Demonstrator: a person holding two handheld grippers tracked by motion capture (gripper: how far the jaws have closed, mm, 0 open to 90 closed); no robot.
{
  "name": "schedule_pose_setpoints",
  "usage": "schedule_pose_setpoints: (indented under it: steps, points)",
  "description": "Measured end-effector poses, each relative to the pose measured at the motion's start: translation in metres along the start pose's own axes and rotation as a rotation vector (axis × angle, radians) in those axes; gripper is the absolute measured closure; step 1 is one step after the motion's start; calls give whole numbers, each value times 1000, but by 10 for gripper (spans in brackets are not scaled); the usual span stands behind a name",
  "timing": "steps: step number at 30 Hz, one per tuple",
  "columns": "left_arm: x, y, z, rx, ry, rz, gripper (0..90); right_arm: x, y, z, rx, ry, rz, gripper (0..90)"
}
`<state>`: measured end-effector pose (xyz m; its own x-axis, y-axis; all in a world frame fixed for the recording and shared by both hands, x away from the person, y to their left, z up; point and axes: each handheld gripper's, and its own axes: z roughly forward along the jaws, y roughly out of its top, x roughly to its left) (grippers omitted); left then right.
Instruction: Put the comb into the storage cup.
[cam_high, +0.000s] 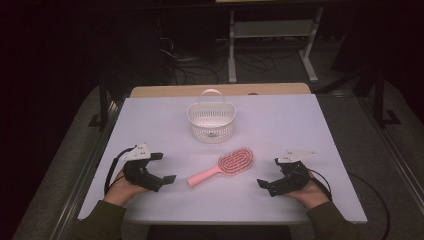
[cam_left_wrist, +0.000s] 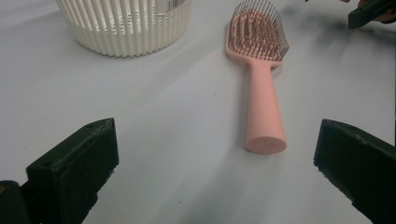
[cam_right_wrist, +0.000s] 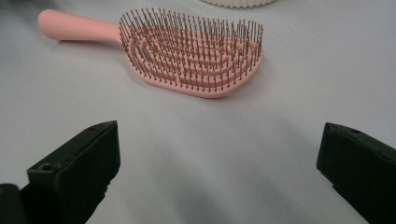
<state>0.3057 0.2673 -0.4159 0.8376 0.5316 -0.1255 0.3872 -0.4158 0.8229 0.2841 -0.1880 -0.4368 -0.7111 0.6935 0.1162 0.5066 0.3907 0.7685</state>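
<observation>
Nothing is done yet, I think: the pink plastic hairbrush (cam_high: 223, 167) lies between the left gripper (cam_high: 166, 168) and right gripper (cam_high: 268, 175), both wide open and empty; the white slatted basket (cam_high: 211, 121) beyond waits.

A dim room around a pale, well-lit desk.

From my remote seat I see the white desk (cam_high: 300, 125) with a wooden edge (cam_high: 220, 90) at its far side. Behind it the grey floor (cam_high: 270, 75) carries loose black cables (cam_high: 195, 70) and a light metal frame (cam_high: 272, 35) with two legs. The walls are too dark to tell. Dark stands (cam_high: 102, 100) rise at both sides.
</observation>
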Motion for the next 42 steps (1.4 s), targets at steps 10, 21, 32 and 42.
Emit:
schedule_pose_setpoints:
  steps: [10, 21, 32, 42]
  points:
    - [0, 1, -1, -3, 0, 0, 0, 1, 2, -3, -25, 6, 5, 0]
    - [1, 4, -2, -17, -6, 0, 0, 1, 4, -3, -32, -4, 8, 0]
    - [-2, 11, 3, -28, -20, 12, 1, 2, 3, -4, -40, -5, 8, 0]
    - [-4, 13, 7, -29, -33, 16, 13, 2, 4, -3, -37, -1, 5, 0]
